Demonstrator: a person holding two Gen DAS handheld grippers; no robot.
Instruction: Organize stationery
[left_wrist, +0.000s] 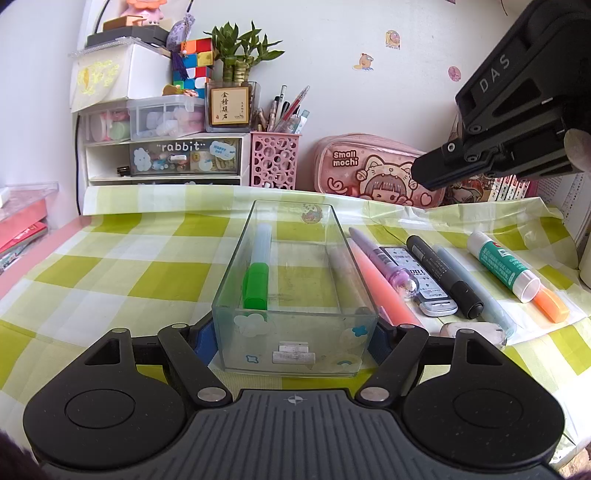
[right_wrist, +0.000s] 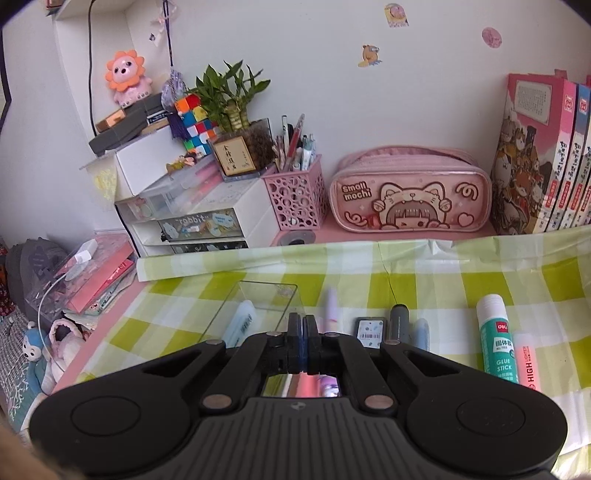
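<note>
One green-capped marker (left_wrist: 256, 273) lies in the clear box (left_wrist: 295, 347) that the left gripper (left_wrist: 293, 345) fingers straddle, unclear whether clamped, while the right gripper (right_wrist: 302, 347), clenched empty, hovers; pens (left_wrist: 443, 280) at 3 o'clock remain on the table (left_wrist: 110, 266).

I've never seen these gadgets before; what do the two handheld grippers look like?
Both are matte black plastic. The left gripper has round side discs, silver pivot pins, blue finger pads and a ribbed grey centre. The right gripper matches; its body reads "DAS" in the left view. No cables show.

Back of the desk
A bamboo plant (right_wrist: 231, 99), puzzle cube (right_wrist: 195, 123) and lion toy (right_wrist: 125, 79) stand above the drawer unit (right_wrist: 207, 218); books (right_wrist: 543, 158) lean right.
</note>
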